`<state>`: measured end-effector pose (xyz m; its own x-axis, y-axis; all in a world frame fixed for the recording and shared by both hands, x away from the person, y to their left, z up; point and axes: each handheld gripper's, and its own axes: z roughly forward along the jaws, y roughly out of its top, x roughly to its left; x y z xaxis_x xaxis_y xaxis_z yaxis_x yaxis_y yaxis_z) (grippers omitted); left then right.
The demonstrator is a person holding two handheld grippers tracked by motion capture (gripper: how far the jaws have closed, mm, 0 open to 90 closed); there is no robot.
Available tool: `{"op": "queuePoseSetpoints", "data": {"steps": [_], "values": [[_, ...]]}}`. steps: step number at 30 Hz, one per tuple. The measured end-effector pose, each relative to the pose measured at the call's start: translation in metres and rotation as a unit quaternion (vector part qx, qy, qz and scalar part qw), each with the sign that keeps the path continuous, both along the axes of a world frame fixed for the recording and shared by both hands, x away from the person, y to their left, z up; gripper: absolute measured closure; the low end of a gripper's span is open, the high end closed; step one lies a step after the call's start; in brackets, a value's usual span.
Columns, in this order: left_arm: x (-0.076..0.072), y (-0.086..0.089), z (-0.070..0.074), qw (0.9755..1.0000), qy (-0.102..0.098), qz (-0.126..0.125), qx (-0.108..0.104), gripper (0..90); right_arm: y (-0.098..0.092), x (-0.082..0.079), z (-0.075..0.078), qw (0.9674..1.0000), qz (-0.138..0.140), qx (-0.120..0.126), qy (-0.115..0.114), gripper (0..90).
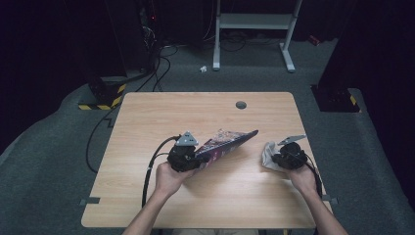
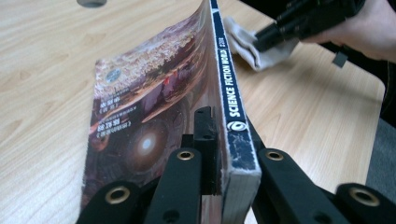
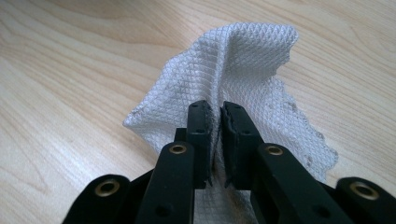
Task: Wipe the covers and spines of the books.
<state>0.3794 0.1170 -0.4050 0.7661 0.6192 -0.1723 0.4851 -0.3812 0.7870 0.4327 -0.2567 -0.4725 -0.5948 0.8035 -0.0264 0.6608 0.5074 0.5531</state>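
**Book gripped on edge, cloth pinched and ready to wipe**

Nearest the lens in the left gripper view, the left tongs (image 2: 224,154) are clenched on the lower spine end of a paperback book (image 2: 154,116), one jaw on the glossy cover, the other behind the dark blue spine. In the right gripper view the right tongs (image 3: 215,140) pinch a raised fold of a white cloth (image 3: 243,70) between nearly closed jaws.

From above, the left tongs (image 1: 195,159) sit at about 7 o'clock of the table's middle, with the book (image 1: 227,142) tilted up off the wood and slanting toward 2 o'clock. The right tongs (image 1: 279,157) are at about 4 o'clock, holding the cloth (image 1: 269,154) on the table (image 1: 161,112), apart from the book's far end.

This looks like the approach step of wiping the book: one side steadies, the other carries the cloth. The next move likely calls for lifting the cloth toward 9 o'clock onto the cover, while the left grip stays firm so the limp cover does not bow.

The cover is slick, colourful and curved; the spine corner is scuffed white. The cloth is a diamond-weave textile, soft, with a wavy edge. The table is pale wood grain with a grey grommet (image 1: 241,105) at 12 o'clock.
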Motion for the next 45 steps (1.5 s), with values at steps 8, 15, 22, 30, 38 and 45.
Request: {"op": "queuePoseSetpoints", "data": {"steps": [8,15,22,30,38,45], "values": [[0.005,0.003,0.011,0.9998,-0.012,0.012,-0.014,84.1,0.002,-0.003,0.001,0.9999,0.014,-0.009,0.001,79.2],[0.005,0.006,0.018,0.9993,-0.021,0.013,-0.028,84.1,-0.001,-0.002,-0.002,0.9998,0.010,-0.016,0.009,75.5],[0.006,0.006,0.020,0.9991,-0.026,0.013,-0.032,84.1,-0.005,-0.005,-0.001,0.9998,0.011,-0.009,0.010,65.2],[0.005,0.002,0.022,0.9992,-0.029,0.006,-0.026,84.1,0.000,-0.012,0.020,0.9986,0.037,-0.017,-0.032,59.4],[0.004,0.004,0.031,0.9985,-0.035,0.003,-0.043,84.2,0.012,-0.015,0.046,0.9956,0.073,-0.008,-0.059,55.2],[0.003,0.006,0.037,0.9980,-0.039,-0.010,-0.049,84.2,0.020,-0.016,0.069,0.9921,0.103,-0.008,-0.072,54.2]]}}
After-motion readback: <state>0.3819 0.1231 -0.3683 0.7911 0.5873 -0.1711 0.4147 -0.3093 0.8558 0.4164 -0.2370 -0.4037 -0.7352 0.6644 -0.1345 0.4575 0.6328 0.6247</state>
